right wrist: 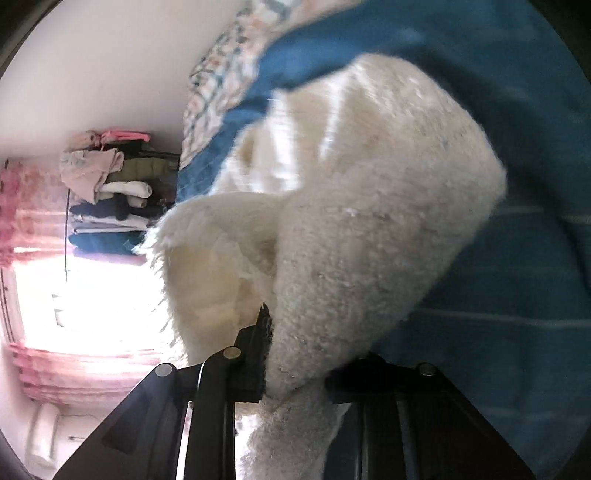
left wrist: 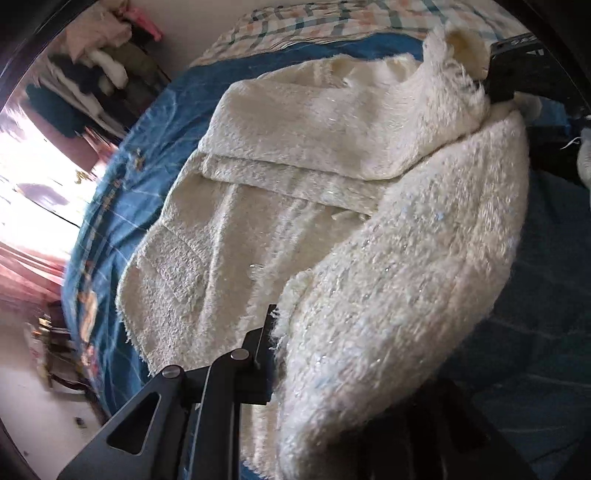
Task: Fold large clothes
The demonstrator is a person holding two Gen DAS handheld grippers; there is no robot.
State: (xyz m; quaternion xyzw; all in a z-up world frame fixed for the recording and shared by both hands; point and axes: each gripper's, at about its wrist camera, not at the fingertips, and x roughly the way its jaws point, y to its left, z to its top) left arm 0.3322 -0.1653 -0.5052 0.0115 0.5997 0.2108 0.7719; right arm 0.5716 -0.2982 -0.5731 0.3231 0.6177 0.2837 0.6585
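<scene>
A cream fuzzy knit garment [left wrist: 280,206] with glittery threads lies on a blue bedspread [left wrist: 147,147]. One side of it is lifted and draped over the rest. My left gripper [left wrist: 295,354] is shut on the garment's near edge, which covers its right finger. My right gripper [left wrist: 502,74] appears at the top right of the left wrist view, clamped on the far edge. In the right wrist view my right gripper [right wrist: 291,365] is shut on the same garment [right wrist: 369,221], held above the bedspread [right wrist: 517,295].
A checked pillow or sheet [left wrist: 314,22] lies at the head of the bed. A rack of stacked and hanging clothes [right wrist: 107,192] stands by the wall beside a bright window with pink curtains [right wrist: 74,354]. The floor [left wrist: 37,406] lies left of the bed.
</scene>
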